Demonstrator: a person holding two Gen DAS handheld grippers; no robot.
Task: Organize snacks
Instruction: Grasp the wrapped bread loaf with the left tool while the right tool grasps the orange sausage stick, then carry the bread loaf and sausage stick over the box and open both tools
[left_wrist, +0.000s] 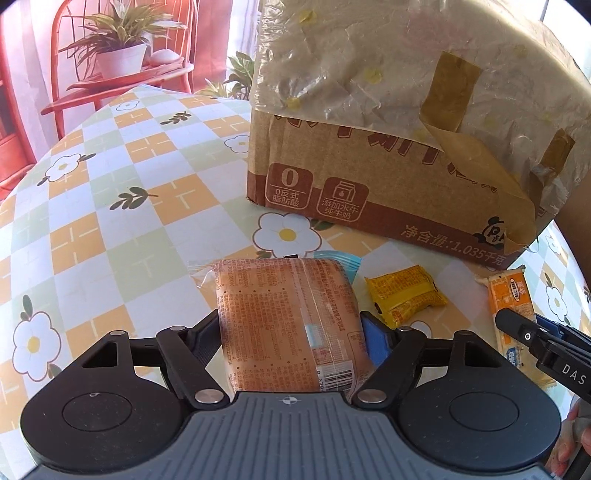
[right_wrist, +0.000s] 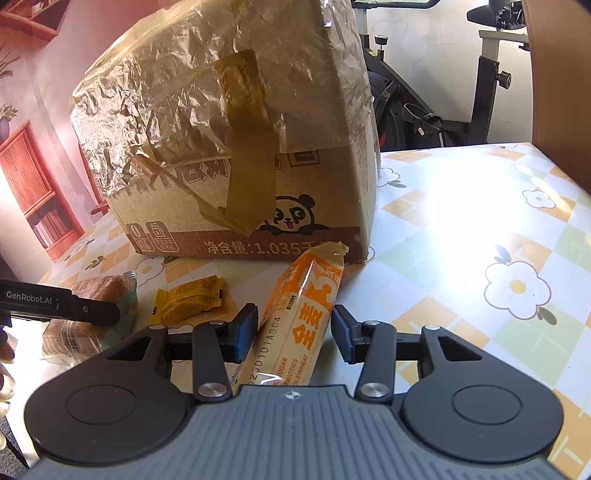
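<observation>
My left gripper (left_wrist: 291, 332) is shut on a large orange-printed snack packet (left_wrist: 288, 317), its fingers pressing both sides; the packet also shows in the right wrist view (right_wrist: 92, 314). My right gripper (right_wrist: 295, 332) is open around a long orange wholewheat bar packet (right_wrist: 306, 314), which lies between the fingers, touching the left one and apart from the right one. That bar also shows in the left wrist view (left_wrist: 511, 299). A small yellow snack packet (left_wrist: 404, 293) lies on the table between the two, also seen in the right wrist view (right_wrist: 188, 301). A tall cardboard box (left_wrist: 388, 155) stands just behind the snacks.
The table (left_wrist: 110, 206) has a checked flower-pattern cloth. The box (right_wrist: 240, 147) is wrapped in crinkled plastic and brown tape. A blue-edged packet (left_wrist: 340, 258) peeks out behind the large one. A potted plant (left_wrist: 118, 48) on a red chair stands beyond the table. An exercise bike (right_wrist: 424, 92) is at the back right.
</observation>
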